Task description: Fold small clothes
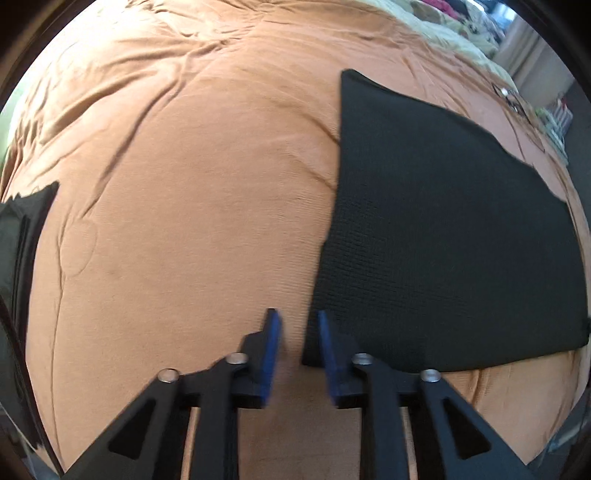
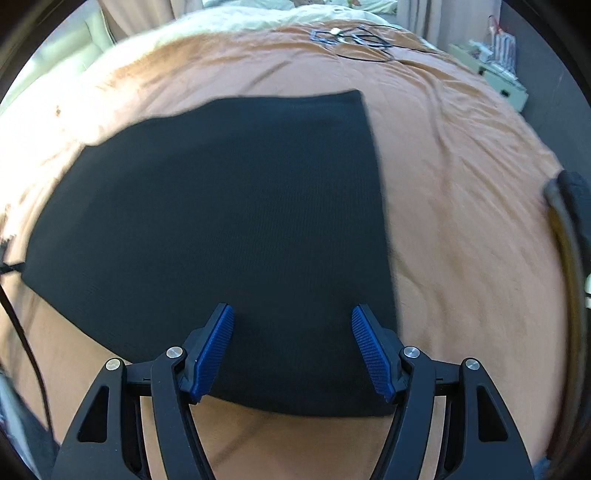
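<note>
A black knit garment (image 1: 443,229) lies flat, folded into a rough rectangle, on the orange bedspread (image 1: 192,192). My left gripper (image 1: 300,332) hovers at the garment's near left corner, jaws a narrow gap apart and empty. In the right wrist view the same garment (image 2: 229,221) fills the middle. My right gripper (image 2: 292,325) is wide open above its near edge, close to the right corner, holding nothing.
A stack of dark folded clothes (image 1: 22,236) sits at the far left edge of the bed. Black cables and a small device (image 2: 351,37) lie at the far end of the bedspread. A pale blanket (image 1: 450,33) lies beyond. Shelving (image 2: 498,70) stands by the bed.
</note>
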`<action>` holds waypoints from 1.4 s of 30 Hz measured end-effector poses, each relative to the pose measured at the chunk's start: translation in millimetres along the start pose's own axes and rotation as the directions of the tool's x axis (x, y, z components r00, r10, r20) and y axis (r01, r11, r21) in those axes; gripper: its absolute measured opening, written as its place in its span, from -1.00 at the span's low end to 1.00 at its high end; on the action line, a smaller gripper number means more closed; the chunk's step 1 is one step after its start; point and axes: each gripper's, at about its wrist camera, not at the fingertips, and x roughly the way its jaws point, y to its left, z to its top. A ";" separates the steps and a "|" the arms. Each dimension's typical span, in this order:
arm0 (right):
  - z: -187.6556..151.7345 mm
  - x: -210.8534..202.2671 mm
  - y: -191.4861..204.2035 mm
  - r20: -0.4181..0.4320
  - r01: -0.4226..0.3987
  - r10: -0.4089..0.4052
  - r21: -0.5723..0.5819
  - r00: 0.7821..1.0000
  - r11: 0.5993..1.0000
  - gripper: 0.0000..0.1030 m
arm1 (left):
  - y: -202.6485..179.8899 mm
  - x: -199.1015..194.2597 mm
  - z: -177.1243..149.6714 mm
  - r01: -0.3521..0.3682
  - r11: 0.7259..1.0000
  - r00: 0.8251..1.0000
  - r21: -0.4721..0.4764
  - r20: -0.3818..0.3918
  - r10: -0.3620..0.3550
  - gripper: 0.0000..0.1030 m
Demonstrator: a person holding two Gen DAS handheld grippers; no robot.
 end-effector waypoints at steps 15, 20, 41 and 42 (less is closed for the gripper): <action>-0.9 -59.5 33.0 0.118 -0.059 0.054 0.036 0.992 0.998 0.27 | 31.2 -0.2 5.0 0.295 0.935 0.954 -0.194 0.012 -0.299 -0.18; 1.4 -76.3 56.2 0.158 -0.100 0.097 0.012 0.983 0.995 0.27 | 40.1 8.1 -15.2 0.315 0.913 0.941 -0.261 -0.042 -0.336 -0.18; 17.8 -8.7 180.0 0.024 -0.396 0.399 -0.068 0.917 0.916 -0.55 | 83.2 14.8 -52.7 0.543 0.624 0.802 -0.561 0.128 -0.583 -0.18; 15.7 -2.6 184.5 0.013 -0.393 0.394 -0.058 0.919 0.918 -0.59 | 81.8 13.2 -53.8 0.543 0.625 0.805 -0.560 0.137 -0.577 -0.18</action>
